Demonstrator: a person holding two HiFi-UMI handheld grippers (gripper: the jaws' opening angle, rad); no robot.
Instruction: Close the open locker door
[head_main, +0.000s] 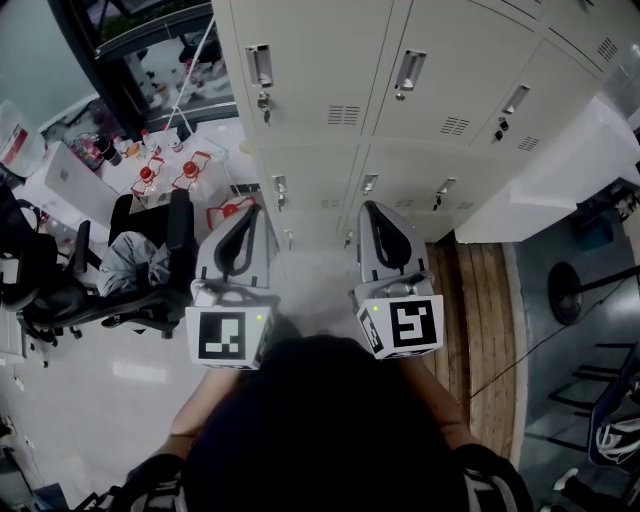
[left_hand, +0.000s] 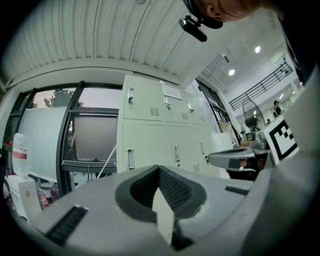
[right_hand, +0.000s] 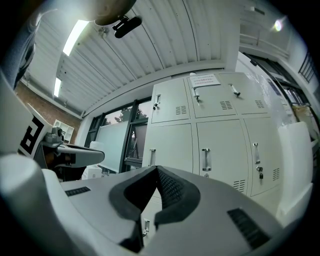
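Note:
A bank of pale grey lockers (head_main: 330, 90) fills the far side of the head view, and every door I can see lies flush, with handles and small padlocks. A white slab (head_main: 560, 175) juts out from the lockers at the right; whether it is a door I cannot tell. My left gripper (head_main: 250, 212) and right gripper (head_main: 372, 208) are held side by side, pointing at the lower lockers a short way off. The left gripper (left_hand: 159, 169) has its tips together with nothing between them. The right gripper (right_hand: 156, 168) is likewise shut and empty, facing the locker doors (right_hand: 220, 150).
To the left stand black office chairs (head_main: 150, 270) and a low table with red-capped bottles (head_main: 165, 175). A strip of wooden flooring (head_main: 480, 320) runs right of the grippers. A black fan stand (head_main: 565, 290) and a cable lie further right. A dark-framed window (left_hand: 92, 135) stands left of the lockers.

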